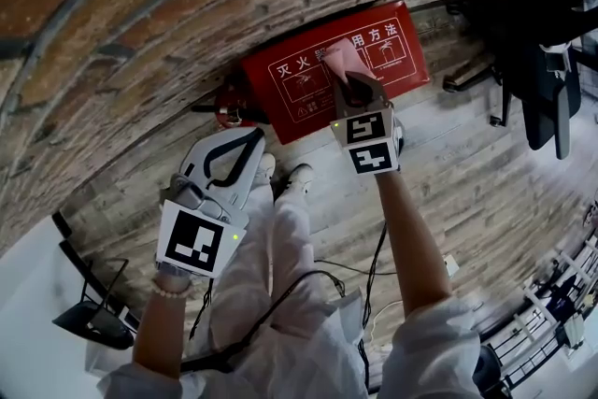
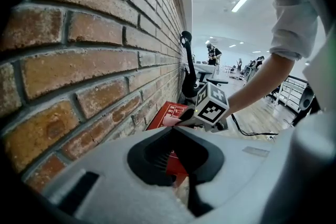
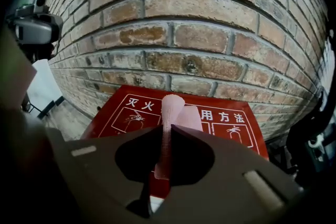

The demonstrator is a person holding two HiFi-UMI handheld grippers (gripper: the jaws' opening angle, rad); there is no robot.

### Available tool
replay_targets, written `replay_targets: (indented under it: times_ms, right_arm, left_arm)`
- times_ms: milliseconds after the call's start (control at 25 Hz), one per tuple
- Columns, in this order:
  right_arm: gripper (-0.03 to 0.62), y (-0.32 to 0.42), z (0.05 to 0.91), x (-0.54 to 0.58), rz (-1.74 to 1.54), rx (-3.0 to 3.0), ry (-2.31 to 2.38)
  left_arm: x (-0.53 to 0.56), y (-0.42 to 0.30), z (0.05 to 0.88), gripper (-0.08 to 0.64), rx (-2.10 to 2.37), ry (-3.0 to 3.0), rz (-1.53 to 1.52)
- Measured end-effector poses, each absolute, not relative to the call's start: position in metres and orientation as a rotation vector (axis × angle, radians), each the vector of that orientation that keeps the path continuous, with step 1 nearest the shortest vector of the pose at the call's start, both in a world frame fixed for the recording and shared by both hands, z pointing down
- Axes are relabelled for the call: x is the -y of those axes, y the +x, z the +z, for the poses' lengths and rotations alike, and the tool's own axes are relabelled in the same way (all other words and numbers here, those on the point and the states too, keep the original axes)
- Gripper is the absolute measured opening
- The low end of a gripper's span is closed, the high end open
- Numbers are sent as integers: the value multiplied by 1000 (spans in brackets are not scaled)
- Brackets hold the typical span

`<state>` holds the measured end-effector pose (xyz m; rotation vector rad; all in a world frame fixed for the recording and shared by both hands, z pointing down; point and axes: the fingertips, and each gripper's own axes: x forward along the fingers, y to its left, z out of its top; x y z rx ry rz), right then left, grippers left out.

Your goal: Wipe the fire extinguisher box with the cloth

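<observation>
The right hand-held gripper [image 1: 351, 87] clamps the pink textured cloth [image 1: 340, 57] over the red rectangular fire extinguisher box [image 1: 402, 61], which stands against the brick wall [image 1: 140, 14]. The left hand-held gripper [image 1: 252, 137], at near left, has its jaws together and holds nothing.

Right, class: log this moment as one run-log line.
right hand-held gripper: shut on cloth | cloth: over red fire extinguisher box | left hand-held gripper: shut, empty, beside brick wall

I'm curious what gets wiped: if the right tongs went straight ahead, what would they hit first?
Probably the red fire extinguisher box: the pink cloth in the right tongs points at its lid; the gap is unclear.
</observation>
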<state>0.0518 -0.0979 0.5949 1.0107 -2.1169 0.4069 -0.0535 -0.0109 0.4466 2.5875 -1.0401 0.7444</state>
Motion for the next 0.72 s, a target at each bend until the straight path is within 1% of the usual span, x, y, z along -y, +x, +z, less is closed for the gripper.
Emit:
replay_targets:
  times_ms: [720]
  right_arm:
    - [28, -36, 592, 39, 431, 2234, 814]
  left_arm:
    - [3, -64, 447, -2, 1057, 2578, 731]
